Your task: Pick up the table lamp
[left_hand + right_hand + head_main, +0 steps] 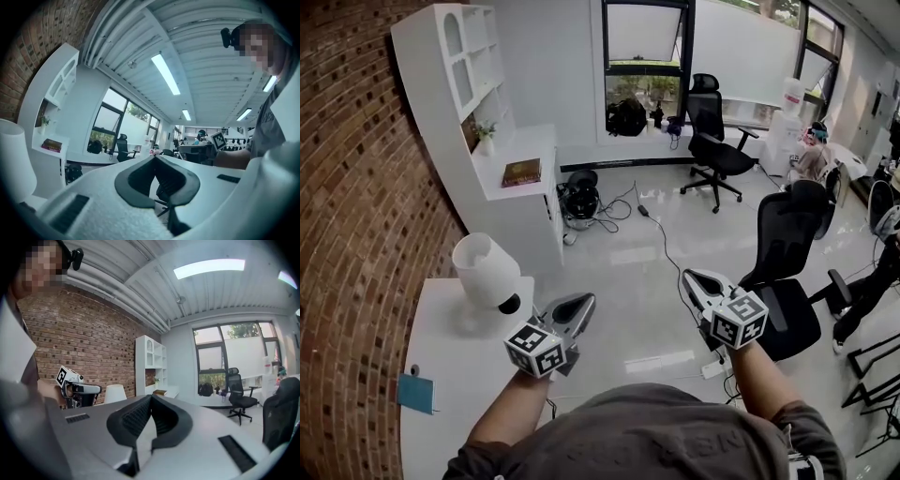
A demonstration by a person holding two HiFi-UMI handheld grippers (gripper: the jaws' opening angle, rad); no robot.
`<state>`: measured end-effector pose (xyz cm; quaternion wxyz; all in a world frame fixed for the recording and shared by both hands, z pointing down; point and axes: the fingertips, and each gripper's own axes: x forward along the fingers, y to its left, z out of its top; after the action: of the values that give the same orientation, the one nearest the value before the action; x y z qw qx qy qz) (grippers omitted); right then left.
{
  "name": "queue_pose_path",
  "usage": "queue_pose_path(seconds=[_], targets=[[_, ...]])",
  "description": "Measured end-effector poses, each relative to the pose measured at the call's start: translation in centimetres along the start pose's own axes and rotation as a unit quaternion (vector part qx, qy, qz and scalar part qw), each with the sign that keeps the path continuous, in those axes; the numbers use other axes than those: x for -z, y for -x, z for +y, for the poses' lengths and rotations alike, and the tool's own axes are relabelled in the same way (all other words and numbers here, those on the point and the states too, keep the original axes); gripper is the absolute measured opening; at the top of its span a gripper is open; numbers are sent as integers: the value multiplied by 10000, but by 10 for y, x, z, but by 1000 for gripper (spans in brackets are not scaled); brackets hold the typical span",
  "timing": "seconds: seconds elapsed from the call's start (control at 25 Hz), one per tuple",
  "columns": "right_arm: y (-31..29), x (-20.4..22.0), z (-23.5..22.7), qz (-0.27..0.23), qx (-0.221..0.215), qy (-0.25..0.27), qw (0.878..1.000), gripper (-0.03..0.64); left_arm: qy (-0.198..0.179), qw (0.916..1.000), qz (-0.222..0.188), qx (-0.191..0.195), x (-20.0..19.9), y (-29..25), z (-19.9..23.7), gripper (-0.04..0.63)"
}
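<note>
Left tool (pixel 584 302) shut, tips pressed together, nothing between them and nothing touched. Held about level at the right edge of the worktop (pixel 450 375), jaws out past that edge. Near the lamp (pixel 487 272) on its right, but apart from it.

Same closed jaws on the left tool (pixel 155 157) in its own view, with the lamp (pixel 16 159) at the far left and no part of it between the pads.

Right tool (pixel 689 277) also closed at the tips and empty. Out over bare floor (pixel 628 281), well apart from the worktop and the lamp. Tips meeting on the right tool (pixel 151 397) in its own view too, with a slim gap lower down between the dark pads and only background showing through.

Lamp at the far right corner of the worktop, white shade up, a black part low on its right side. Close to both the far edge and the right edge there.

Brick wall (pixel 356 234) along the worktop's left side. White shelf unit (pixel 469 75) just beyond the lamp, a book (pixel 521 172) on its ledge. Blue card (pixel 416 392) near the worktop's left edge, well apart from the lamp.

Bare worktop surface between the lamp and the card. Open floor between the two tools and ahead of them — only a cable (pixel 661 234) trailing across it further off. Black chair (pixel 787 272) just right of the right tool, crowding that side. Another chair (pixel 712 141) far off by the window.
</note>
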<state>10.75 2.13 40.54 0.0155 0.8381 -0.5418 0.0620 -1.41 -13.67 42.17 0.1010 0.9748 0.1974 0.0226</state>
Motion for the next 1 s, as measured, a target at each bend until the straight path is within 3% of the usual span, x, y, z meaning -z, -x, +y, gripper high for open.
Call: queue_pose_path(seconds=[0.36,0.6,0.84,1.0], targets=[[-57,6,-72,27,-155,-113,9998,-6,15,9998,141,-170,5,-63,50,2],[-110,1,-157,-70,-690,-13,9976,-6,-149,9975,-18,-689,3,-138,85,2],[-164,-26,-246,-59,-1238,329,9918,-6,-28,9908,-279,-1320,-10,-226,121,2],[-190,-32,-290,-84,-1433,381,9889,-6,50,9882,-291,-1505,-14,-276,138,2]])
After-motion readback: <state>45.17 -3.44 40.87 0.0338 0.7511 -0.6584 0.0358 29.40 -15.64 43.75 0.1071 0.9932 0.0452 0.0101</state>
